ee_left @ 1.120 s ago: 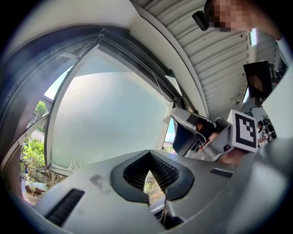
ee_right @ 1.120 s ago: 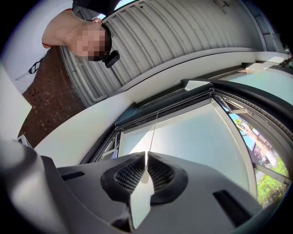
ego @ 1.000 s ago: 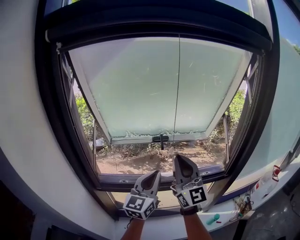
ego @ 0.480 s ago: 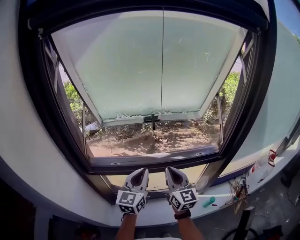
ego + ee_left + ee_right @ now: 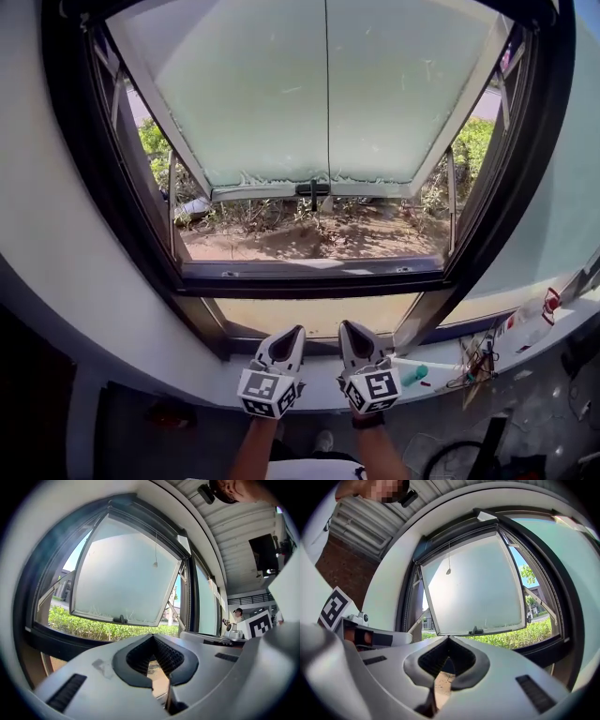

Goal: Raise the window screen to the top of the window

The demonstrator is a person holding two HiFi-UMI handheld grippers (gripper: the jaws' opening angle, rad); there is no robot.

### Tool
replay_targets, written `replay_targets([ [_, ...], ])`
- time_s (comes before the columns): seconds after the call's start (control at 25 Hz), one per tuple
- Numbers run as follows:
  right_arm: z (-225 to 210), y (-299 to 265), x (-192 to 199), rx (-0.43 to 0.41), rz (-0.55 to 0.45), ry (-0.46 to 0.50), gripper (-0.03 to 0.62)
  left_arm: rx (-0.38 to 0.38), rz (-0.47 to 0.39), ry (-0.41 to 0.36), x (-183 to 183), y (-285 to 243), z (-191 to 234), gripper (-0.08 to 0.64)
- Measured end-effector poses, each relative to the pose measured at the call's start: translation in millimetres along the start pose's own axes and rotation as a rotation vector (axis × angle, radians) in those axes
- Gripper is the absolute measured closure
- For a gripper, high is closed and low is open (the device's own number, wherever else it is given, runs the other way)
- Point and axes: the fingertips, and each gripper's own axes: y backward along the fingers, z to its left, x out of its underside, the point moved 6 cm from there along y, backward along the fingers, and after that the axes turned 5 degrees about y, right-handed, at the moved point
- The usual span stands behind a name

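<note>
The black-framed window [image 5: 103,216] fills the head view, with its frosted pane [image 5: 262,94] swung outward. A thin pull cord [image 5: 326,103] hangs down the middle, ending in a small knob [image 5: 155,565] [image 5: 448,572]. A dark housing [image 5: 454,531] runs along the top of the frame. I see no mesh across the opening. My left gripper [image 5: 292,331] [image 5: 153,636] and right gripper [image 5: 349,325] [image 5: 449,638] are side by side below the sill [image 5: 319,314]. Both are shut, hold nothing and point level at the window.
A white ledge [image 5: 441,373] runs under the window, with a green object [image 5: 413,375] and small clutter at the right. A red-capped bottle [image 5: 542,314] stands further right. Outside are bare ground and hedge [image 5: 473,141]. A person [image 5: 238,616] stands far off.
Both grippers have sunk from the window's lower frame to below the sill, still side by side and shut. The window has slid up in the head view.
</note>
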Motion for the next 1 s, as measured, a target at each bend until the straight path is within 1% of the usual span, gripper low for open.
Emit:
replay_targets([
  [0.08,2.1,5.4,7.8,-0.001,0.013,-0.006,0.600,-0.017,-0.003,0.013,2.9,13.7,-3.0,0.560],
  [0.12,4.3,8.0,10.3,0.003,0.015,-0.013,0.600,-0.023,-0.006,0.002,1.7,20.5,-3.7,0.560],
  [0.24,22.8,23.0,10.0,-0.002,0.009,-0.023,0.600,-0.034,-0.017,-0.070,-4.9,42.4,-7.3,0.560],
  [0.36,41.8,42.9,-5.5,0.011,-0.017,0.011,0.600,-0.002,-0.041,-0.096,-13.1,64.2,-19.6,0.560],
  [0.48,54.9,58.7,-20.8,0.038,-0.027,0.005,0.600,0.026,-0.040,-0.083,-16.7,88.1,-33.6,0.560],
  [0.56,72.7,67.8,-24.7,0.029,-0.026,0.007,0.600,0.038,-0.033,-0.072,-14.1,105.8,-37.1,0.560],
  [0.64,91.7,72.0,-21.2,0.020,-0.008,0.017,0.600,0.038,-0.019,-0.076,-9.3,116.3,-35.3,0.560],
  [0.8,118.7,71.9,-19.7,0.003,0.039,0.072,0.600,0.027,-0.021,-0.089,-8.8,123.6,-31.8,0.560],
  [1.0,119.6,65.0,-27.2,-0.016,0.022,0.082,0.600,0.017,-0.029,-0.091,-8.8,116.7,-26.8,0.560],
])
